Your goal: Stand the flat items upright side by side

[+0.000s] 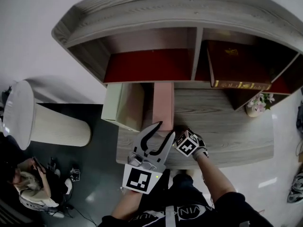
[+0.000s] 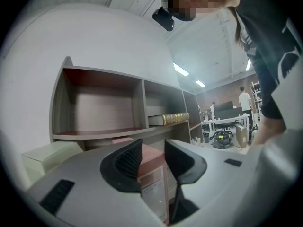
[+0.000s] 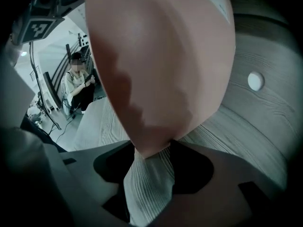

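A pink book (image 1: 163,103) stands on the grey wooden desk (image 1: 222,122), just in front of the shelf unit (image 1: 151,37). My left gripper (image 1: 165,129) meets it at the near end. In the left gripper view the book's narrow end (image 2: 154,183) sits between the ribbed pads, and the left gripper (image 2: 152,157) is shut on it. My right gripper (image 1: 180,134) is beside it on the right. The right gripper view is filled by the pink cover (image 3: 161,60), whose lower corner is pinched in the right gripper (image 3: 151,162).
A cream box (image 1: 124,107) stands left of the pink book. A dark red book with a gold spine (image 1: 236,65) lies flat in the right compartment. A small flower pot (image 1: 258,104) stands at the desk's right. A white bin (image 1: 52,124) and a seated person (image 1: 26,181) are on the floor to the left.
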Tool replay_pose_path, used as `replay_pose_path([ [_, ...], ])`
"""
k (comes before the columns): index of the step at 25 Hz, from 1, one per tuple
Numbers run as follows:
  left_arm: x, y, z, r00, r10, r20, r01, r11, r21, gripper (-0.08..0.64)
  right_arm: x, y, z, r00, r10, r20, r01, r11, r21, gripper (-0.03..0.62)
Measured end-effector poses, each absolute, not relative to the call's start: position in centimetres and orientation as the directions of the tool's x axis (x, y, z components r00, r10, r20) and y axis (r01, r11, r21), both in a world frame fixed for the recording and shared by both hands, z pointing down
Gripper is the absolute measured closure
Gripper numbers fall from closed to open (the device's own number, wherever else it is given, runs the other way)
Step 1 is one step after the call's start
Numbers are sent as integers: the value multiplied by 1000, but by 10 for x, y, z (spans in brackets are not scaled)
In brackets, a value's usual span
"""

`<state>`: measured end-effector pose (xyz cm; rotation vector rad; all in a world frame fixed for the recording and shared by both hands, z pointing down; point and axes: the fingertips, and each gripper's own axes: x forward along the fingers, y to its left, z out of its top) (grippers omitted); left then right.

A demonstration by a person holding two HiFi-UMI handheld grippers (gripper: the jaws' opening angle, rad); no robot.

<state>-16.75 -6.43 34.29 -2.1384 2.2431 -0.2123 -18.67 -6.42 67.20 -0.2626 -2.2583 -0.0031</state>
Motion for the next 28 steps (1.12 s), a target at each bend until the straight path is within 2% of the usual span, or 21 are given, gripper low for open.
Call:
replay_pose_path([
  [4, -187, -52, 343, -80, -993, 83, -983, 65, -171, 414, -208, -50, 669, -616, 219, 757, 226, 969, -97, 345],
  [11, -224, -33, 342, -176, -982, 70, -979, 167, -116, 420, -243, -33, 668, -622, 252, 741, 249, 961, -118, 350],
  [28, -265, -18, 340, -228, -971, 68, -969, 219, -112, 436, -293, -19, 660, -668, 263, 696, 143, 963, -226, 350],
])
